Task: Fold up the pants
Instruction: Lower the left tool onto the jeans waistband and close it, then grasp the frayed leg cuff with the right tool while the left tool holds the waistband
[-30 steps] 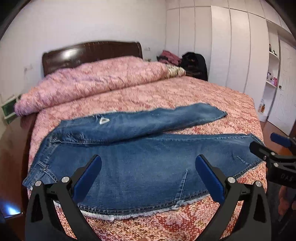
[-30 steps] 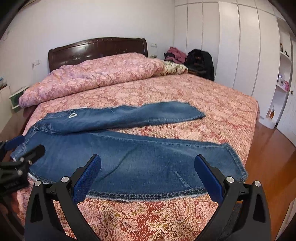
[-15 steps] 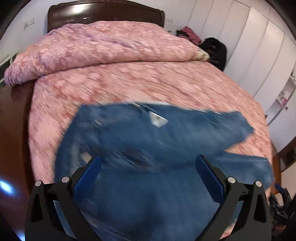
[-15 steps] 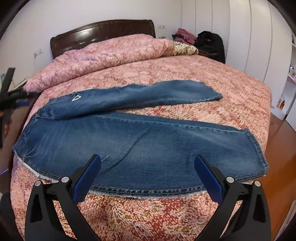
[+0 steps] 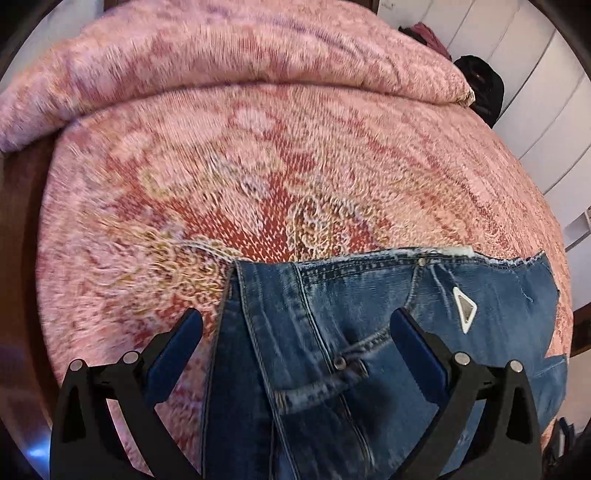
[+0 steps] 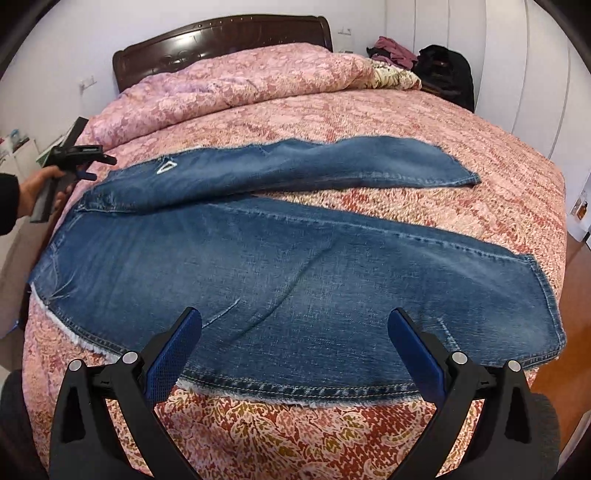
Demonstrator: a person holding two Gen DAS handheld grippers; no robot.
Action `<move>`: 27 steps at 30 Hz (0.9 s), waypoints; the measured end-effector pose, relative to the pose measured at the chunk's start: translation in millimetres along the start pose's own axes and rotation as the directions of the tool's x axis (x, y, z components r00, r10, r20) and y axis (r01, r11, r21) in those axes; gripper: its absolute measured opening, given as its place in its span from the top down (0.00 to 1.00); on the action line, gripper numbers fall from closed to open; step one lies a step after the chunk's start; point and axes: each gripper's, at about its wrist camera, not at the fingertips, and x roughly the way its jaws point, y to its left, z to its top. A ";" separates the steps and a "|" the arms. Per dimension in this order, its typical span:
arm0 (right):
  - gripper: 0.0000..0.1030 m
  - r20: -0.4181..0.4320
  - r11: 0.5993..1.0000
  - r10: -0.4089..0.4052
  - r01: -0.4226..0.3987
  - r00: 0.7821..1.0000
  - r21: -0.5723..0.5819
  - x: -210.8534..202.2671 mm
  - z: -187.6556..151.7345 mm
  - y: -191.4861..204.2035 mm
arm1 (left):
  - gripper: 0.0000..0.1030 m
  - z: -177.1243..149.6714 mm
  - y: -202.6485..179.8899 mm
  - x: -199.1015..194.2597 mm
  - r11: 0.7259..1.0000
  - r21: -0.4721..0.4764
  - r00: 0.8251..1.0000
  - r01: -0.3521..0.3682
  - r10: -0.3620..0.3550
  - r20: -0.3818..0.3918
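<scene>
Blue jeans [image 6: 280, 258] lie flat on the bed with legs spread apart, waist at the left. A white triangle badge [image 6: 166, 167] marks the far waist area. My left gripper [image 5: 295, 328] is open and hovers just above the waistband [image 5: 332, 273], near the badge [image 5: 464, 309]. It also shows in the right wrist view [image 6: 79, 155], held by a hand at the jeans' left end. My right gripper [image 6: 295, 328] is open and empty over the near leg's lower edge.
The bed has a pink and red patterned cover [image 6: 369, 110] and a rolled pink duvet [image 6: 229, 85] by the dark headboard [image 6: 221, 33]. A black bag [image 6: 447, 70] and clothes sit at the far right. White wardrobes [image 6: 517, 55] line the right wall.
My left gripper has moved in over the waistband and tilted down onto it. My right gripper has come closer to the near leg. The jeans have not moved.
</scene>
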 end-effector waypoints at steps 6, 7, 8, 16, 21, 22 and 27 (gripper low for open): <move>0.03 -0.040 1.000 -0.001 0.001 0.999 0.010 10.7 -2.5 -1.1 | 0.02 4.1 8.6 24.5 0.999 -0.019 0.997 0.048 -0.049 -0.052; 0.03 -0.042 1.000 0.001 0.000 0.999 0.011 11.3 -3.2 -1.3 | 0.02 4.2 8.6 26.5 0.999 -0.014 0.997 0.051 -0.052 -0.060; 0.03 -0.044 1.000 0.003 -0.002 0.999 0.011 11.8 -3.5 -1.1 | 0.02 4.0 10.3 27.9 0.998 -0.009 0.996 0.060 -0.060 -0.066; 0.03 -0.060 1.000 0.011 -0.010 0.998 0.014 17.3 -4.9 -2.5 | 0.40 7.4 10.5 23.3 0.993 -0.047 0.991 0.111 -0.114 -0.063; 0.03 -0.056 1.000 0.014 -0.013 0.998 0.027 16.9 -4.7 -6.5 | 0.69 1.3 17.9 14.8 0.995 -0.057 0.996 0.079 -0.081 -0.040; 0.03 -0.057 1.000 0.016 -0.014 0.998 0.027 17.2 -4.9 -6.6 | 0.71 0.1 16.5 13.8 0.996 -0.051 0.997 0.072 -0.074 -0.033; 0.03 -0.053 0.999 0.024 -0.022 0.998 0.035 16.6 -4.4 -9.2 | 0.71 -10.6 5.7 19.5 0.999 -0.034 1.000 -0.029 0.029 -0.004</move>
